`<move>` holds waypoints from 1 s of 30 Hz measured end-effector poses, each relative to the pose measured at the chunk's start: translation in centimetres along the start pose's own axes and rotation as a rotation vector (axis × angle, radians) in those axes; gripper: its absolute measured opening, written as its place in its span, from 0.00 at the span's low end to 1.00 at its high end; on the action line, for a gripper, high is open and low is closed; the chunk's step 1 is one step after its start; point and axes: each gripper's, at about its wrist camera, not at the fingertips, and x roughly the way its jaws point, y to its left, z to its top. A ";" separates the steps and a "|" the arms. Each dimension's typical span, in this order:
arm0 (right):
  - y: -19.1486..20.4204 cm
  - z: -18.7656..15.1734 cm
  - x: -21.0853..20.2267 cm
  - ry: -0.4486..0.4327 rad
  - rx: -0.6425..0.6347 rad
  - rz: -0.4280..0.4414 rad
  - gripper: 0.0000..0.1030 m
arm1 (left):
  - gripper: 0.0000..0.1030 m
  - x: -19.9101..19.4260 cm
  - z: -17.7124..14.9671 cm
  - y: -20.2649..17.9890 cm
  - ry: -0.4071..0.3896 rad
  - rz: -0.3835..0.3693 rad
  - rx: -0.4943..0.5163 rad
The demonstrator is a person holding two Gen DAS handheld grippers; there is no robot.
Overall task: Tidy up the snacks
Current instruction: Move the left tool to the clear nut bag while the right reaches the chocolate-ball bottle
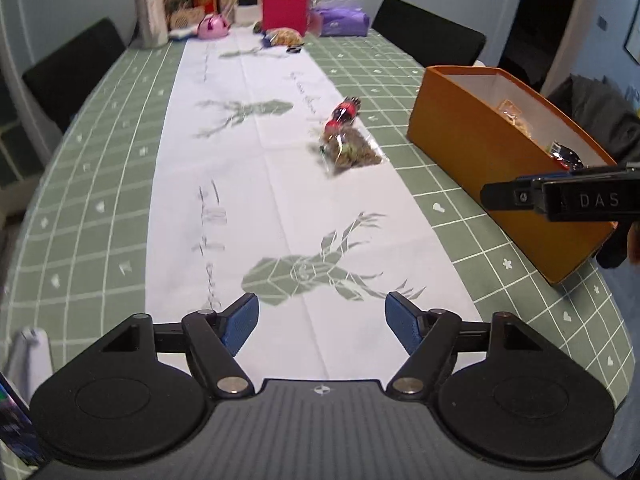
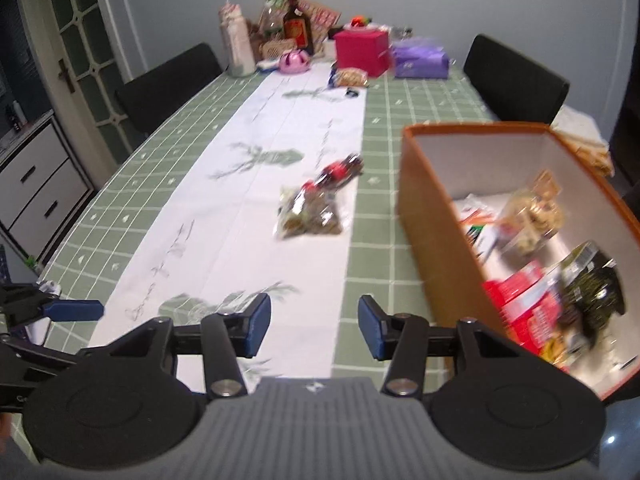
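Note:
An orange box (image 1: 472,148) stands on the table's right side; in the right wrist view (image 2: 432,208) it holds several snack packs, red, dark and clear. A clear bag of brownish snacks (image 1: 350,150) (image 2: 310,216) lies on the white runner, with a red and dark wrapped snack (image 1: 345,111) (image 2: 338,171) just behind it. My left gripper (image 1: 322,322) is open and empty, low over the runner's near end. My right gripper (image 2: 314,330) is open and empty, just left of the box's near corner. Its body shows in the left wrist view (image 1: 560,196) beside the box.
The table has a green checked cloth (image 1: 100,184). At the far end stand a brown bottle (image 2: 297,24), a pink-red box (image 2: 362,51), a purple pack (image 2: 420,60), a pink item (image 2: 295,62) and a small snack bag (image 2: 351,77). Black chairs (image 2: 168,84) (image 2: 516,76) flank the table.

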 end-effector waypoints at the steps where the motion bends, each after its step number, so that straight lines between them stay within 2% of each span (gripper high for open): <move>1: 0.3 0.1 0.4 0.007 0.009 0.011 0.47 | 0.84 0.5 0.0 0.1 0.008 -0.005 -0.010; 5: 1.1 1.5 1.6 0.003 0.028 0.035 0.48 | 0.84 2.9 0.6 -0.2 0.021 -0.004 -0.017; 8: 1.6 2.9 1.6 -0.003 -0.002 0.016 0.58 | 0.84 4.6 2.0 -0.6 0.017 -0.022 -0.017; 13: 0.9 6.7 2.4 -0.014 -0.114 -0.046 0.61 | 0.87 6.3 5.7 -0.9 -0.077 0.004 -0.008; 16: -0.4 9.4 3.3 0.011 -0.151 -0.086 0.68 | 0.87 7.5 7.9 -0.8 -0.120 -0.027 -0.032; 20: -2.2 12.9 5.2 0.049 -0.149 -0.107 0.68 | 0.87 9.1 9.9 -1.0 -0.171 -0.086 -0.076; 22: -2.7 14.2 6.3 0.065 -0.138 -0.104 0.68 | 0.87 10.2 10.7 -1.2 -0.162 -0.107 -0.089; 30: -1.9 17.5 9.9 0.063 -0.162 -0.109 0.68 | 0.87 15.9 11.8 -1.2 -0.100 -0.085 -0.130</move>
